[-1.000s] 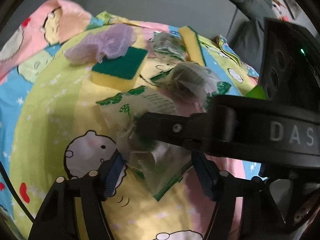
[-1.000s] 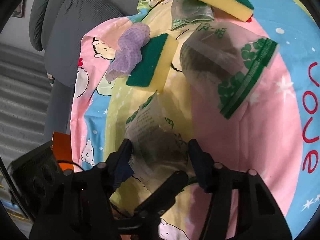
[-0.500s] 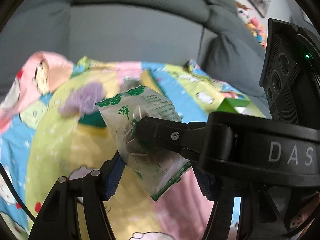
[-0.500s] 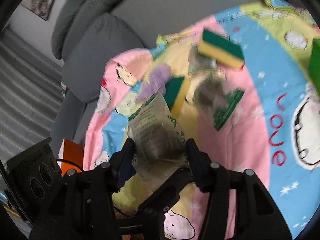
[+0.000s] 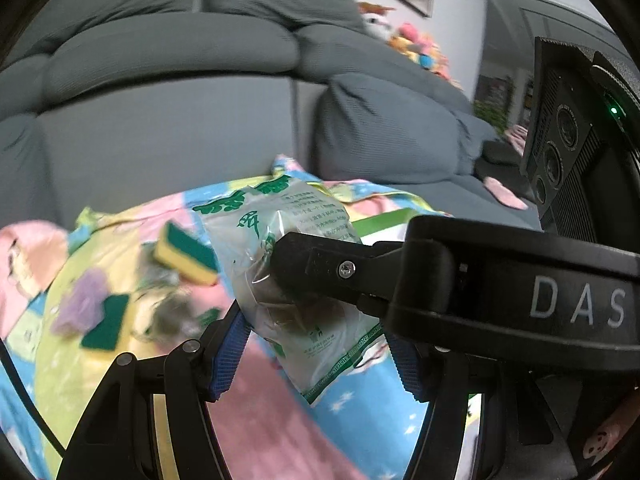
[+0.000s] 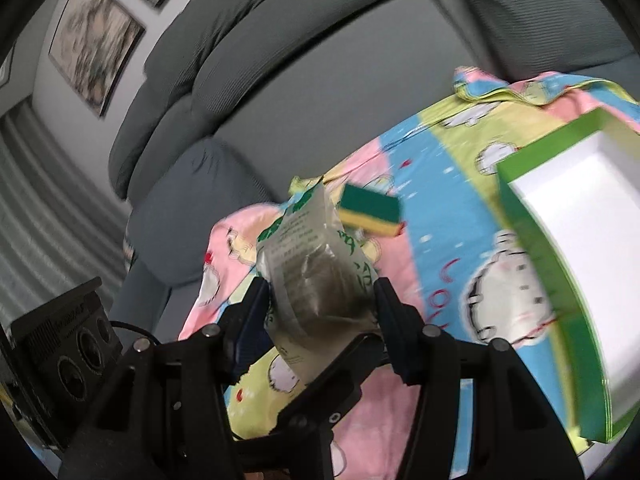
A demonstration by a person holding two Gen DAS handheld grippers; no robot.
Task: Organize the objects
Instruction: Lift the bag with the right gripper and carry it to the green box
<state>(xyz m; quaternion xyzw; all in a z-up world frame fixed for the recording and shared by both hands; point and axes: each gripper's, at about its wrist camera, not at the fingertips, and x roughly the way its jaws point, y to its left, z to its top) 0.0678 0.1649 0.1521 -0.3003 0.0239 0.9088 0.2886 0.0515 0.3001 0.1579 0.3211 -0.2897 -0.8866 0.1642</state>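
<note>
A clear green-printed packet [image 5: 288, 280] sits mid-frame, raised above the cartoon blanket [image 5: 260, 432], pinched flat by the right gripper [image 5: 276, 264]. The left gripper [image 5: 316, 354] straddles it, though whether it grips cannot be told. A green box [image 6: 560, 264] lies at right, a sponge [image 6: 370, 210] behind.

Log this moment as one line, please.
packet lifted, between both grippers | left gripper | right gripper | box open
</note>
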